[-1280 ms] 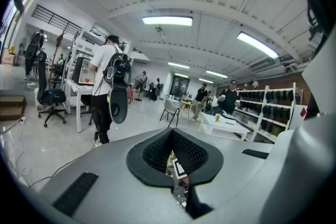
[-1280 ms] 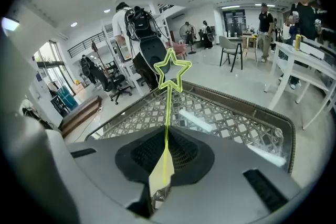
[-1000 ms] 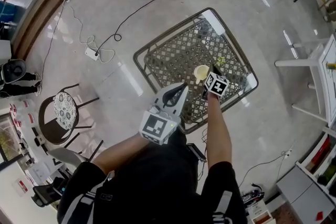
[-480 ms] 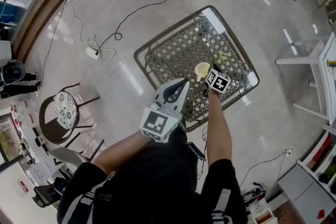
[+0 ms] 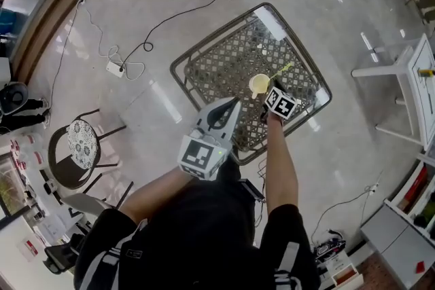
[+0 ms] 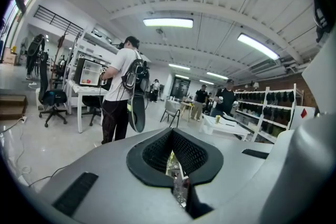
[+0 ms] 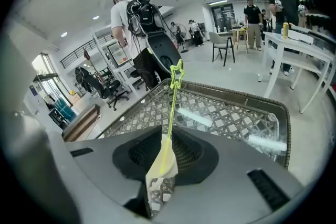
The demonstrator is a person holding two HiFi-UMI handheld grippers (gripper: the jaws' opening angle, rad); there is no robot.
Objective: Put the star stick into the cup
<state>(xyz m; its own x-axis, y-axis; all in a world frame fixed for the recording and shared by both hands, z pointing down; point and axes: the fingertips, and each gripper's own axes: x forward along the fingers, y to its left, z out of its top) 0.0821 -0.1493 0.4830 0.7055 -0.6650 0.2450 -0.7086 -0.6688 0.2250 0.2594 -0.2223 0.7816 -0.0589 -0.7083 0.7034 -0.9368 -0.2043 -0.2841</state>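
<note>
Between right tongs [image 7: 157,178]: star stick [image 7: 172,102], seemingly clamped.

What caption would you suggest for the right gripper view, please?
Right gripper shut on the yellow-green star stick, star end out over the lattice table.

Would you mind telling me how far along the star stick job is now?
Done: the star stick is lifted, clamped in the right hand-held gripper. In hand: it is held over the table beside the cup. Left: lowering it into the cup.
</note>
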